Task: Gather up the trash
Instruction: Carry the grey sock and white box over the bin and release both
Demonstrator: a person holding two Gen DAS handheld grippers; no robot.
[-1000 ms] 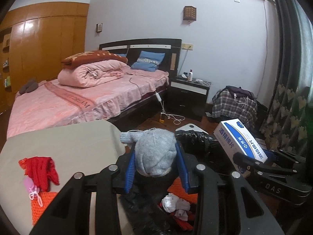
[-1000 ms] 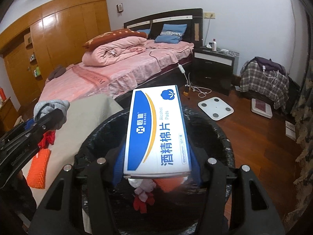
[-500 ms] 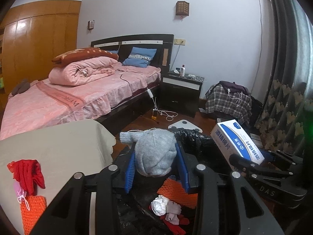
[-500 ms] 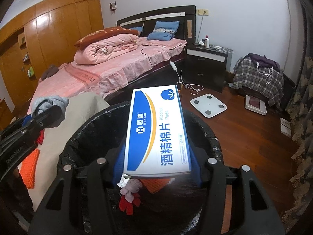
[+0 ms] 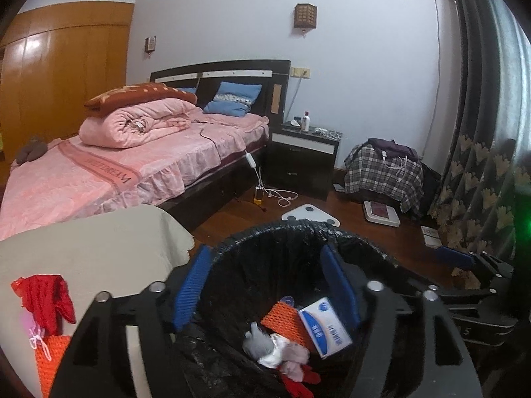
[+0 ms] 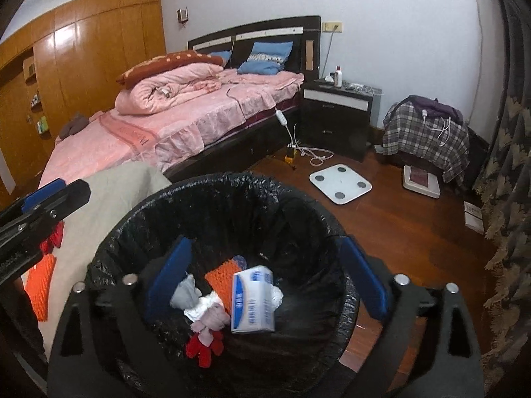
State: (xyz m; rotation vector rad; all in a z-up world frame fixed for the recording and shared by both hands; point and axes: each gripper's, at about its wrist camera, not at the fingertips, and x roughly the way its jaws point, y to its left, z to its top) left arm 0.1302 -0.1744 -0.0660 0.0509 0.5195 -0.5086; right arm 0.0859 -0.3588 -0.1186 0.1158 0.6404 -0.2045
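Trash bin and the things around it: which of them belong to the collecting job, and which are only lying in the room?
Part of the job:
- trash bin
- blue-white box and grey sock, inside it
- red cloth and orange net on the beige table

Only lying about:
- bed
- white scale
- nightstand
- plaid cloth

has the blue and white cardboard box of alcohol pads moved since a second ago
Yes. The blue and white cardboard box has dropped from between the right gripper jaws, which have just been opening, down below the rim of the black-lined trash bin.
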